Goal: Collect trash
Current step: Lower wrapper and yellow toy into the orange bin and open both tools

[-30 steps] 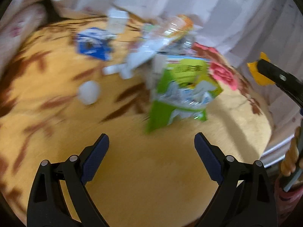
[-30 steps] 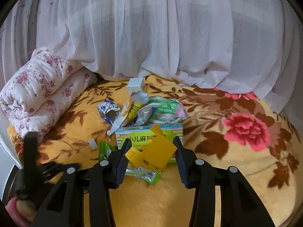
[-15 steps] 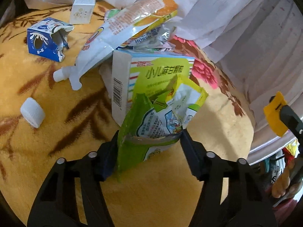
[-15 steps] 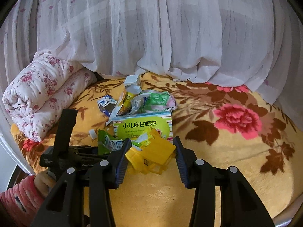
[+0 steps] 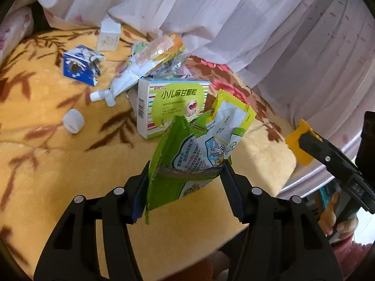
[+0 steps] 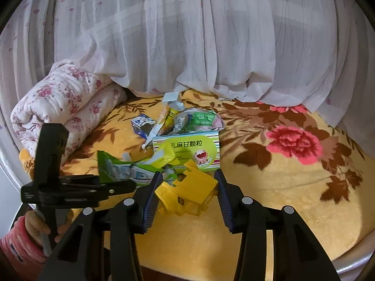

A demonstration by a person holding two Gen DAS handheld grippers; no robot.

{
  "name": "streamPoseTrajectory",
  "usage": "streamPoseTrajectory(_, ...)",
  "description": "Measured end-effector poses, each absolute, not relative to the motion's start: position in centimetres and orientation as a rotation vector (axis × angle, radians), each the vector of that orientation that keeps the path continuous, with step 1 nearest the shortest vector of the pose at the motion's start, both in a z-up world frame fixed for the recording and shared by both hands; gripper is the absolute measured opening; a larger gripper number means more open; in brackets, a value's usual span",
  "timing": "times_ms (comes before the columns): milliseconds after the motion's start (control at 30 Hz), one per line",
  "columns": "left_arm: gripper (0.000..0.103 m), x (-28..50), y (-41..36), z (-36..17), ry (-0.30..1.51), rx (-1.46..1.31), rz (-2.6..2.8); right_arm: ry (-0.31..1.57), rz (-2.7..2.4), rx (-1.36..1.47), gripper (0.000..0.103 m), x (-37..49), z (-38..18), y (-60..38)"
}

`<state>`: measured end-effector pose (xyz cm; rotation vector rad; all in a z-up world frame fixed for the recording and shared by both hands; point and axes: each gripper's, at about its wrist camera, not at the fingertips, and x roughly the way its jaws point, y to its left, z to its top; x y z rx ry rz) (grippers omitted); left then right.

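My left gripper [image 5: 185, 194] is shut on a green snack wrapper [image 5: 187, 149] and holds it up off the blanket; it also shows in the right wrist view [image 6: 121, 166]. My right gripper [image 6: 186, 201] is shut on a yellow plastic piece [image 6: 187, 194], seen at the right in the left wrist view [image 5: 298, 145]. More trash lies in a pile: a green medicine box [image 5: 173, 107], a white tube [image 5: 131, 79], a torn blue carton [image 5: 79, 68], a white cap [image 5: 73, 120] and a small white box [image 5: 109, 35].
The trash lies on a yellow flowered blanket [image 6: 269, 187] on a round bed. A white curtain [image 6: 187, 35] hangs behind. A rolled floral quilt [image 6: 63, 107] lies at the left. The bed's edge [image 6: 351, 253] curves at the front right.
My left gripper moved in, closed on the green wrapper and lifted it off the blanket. My right gripper kept hold of the yellow piece and drew back a little.
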<state>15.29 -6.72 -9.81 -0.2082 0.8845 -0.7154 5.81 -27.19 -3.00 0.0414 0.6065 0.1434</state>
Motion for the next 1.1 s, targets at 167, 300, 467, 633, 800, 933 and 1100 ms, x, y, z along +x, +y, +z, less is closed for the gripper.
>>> streamPoseTrajectory(167,0.056,11.3,-5.0,-7.9,0.857,-0.187,-0.663,0.586,0.159,0.016,0.045,3.3,-2.4,-26.5)
streamPoseTrajectory(300,0.056,7.7,-4.0,-6.8,0.836,-0.158,-0.62,0.58,0.175,0.002,0.045,1.2,-2.5,-26.0)
streamPoseTrajectory(467,0.056,3.6,-3.0,-6.3,0.819,-0.141,-0.588,0.573,0.196,-0.024,0.045,-1.4,-2.5,-25.2)
streamPoseTrajectory(633,0.056,0.3,-2.7,-6.8,0.835,-0.097,-0.557,0.579,0.216,-0.053,0.045,-4.0,-2.9,-24.6)
streamPoseTrajectory(800,0.056,-2.2,-2.6,-8.4,0.872,-0.046,-0.546,0.593,0.232,-0.066,0.045,-5.8,-3.6,-24.1)
streamPoseTrajectory(933,0.056,-3.1,-2.8,-10.0,0.912,-0.018,-0.538,0.617,0.248,-0.069,0.045,-6.7,-4.7,-23.7)
streamPoseTrajectory(1100,0.056,-3.8,-3.0,-12.5,0.981,0.008,-0.527,0.676,0.267,-0.077,0.045,-7.3,-6.8,-23.2)
